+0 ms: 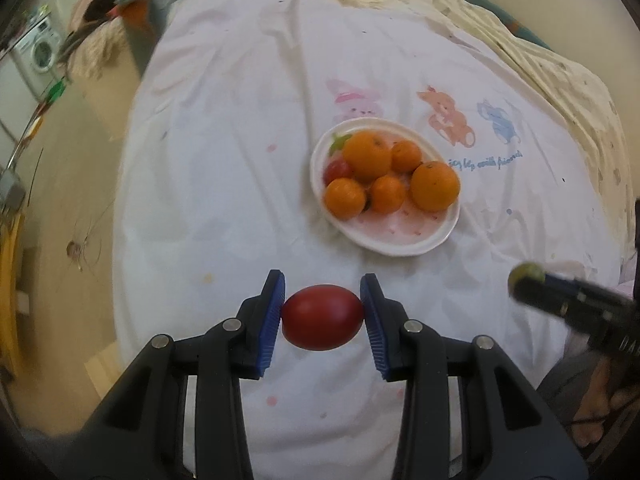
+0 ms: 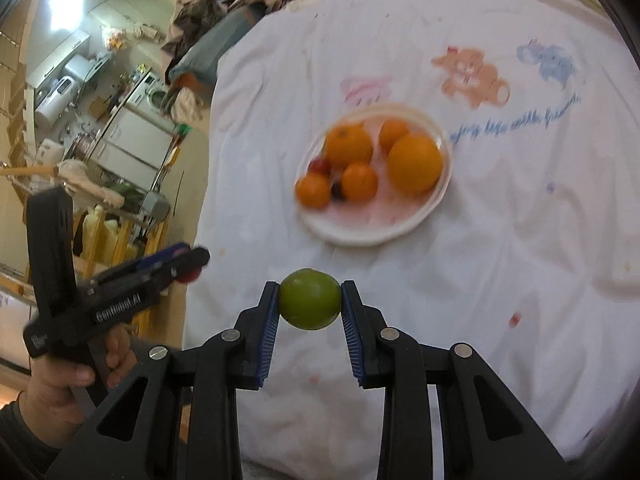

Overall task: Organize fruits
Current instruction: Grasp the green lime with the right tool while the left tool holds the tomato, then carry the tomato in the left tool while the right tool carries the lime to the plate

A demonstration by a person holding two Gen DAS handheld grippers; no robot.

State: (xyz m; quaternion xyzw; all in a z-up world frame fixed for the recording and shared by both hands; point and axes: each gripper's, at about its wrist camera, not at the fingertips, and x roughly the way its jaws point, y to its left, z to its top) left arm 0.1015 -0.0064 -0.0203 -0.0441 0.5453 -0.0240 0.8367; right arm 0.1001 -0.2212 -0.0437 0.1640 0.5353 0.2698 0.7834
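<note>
My left gripper (image 1: 322, 310) is shut on a dark red oval fruit (image 1: 322, 322) and holds it above the white cloth, short of the plate. My right gripper (image 2: 309, 300) is shut on a green round fruit (image 2: 309, 299), also short of the plate. The white oval plate (image 1: 416, 240) holds several oranges (image 1: 435, 185) and a red strawberry (image 1: 337, 169). It also shows, blurred, in the right wrist view (image 2: 352, 236). The right gripper shows at the right edge of the left view (image 1: 532, 280); the left gripper shows at the left of the right view (image 2: 188, 266).
The white cloth (image 1: 224, 168) with cartoon animal prints covers a bed-like surface. A cream quilt (image 1: 552, 60) lies at the back right. Clothes are piled (image 2: 216, 12) at the back left. The floor and kitchen appliances (image 2: 132, 136) lie to the left.
</note>
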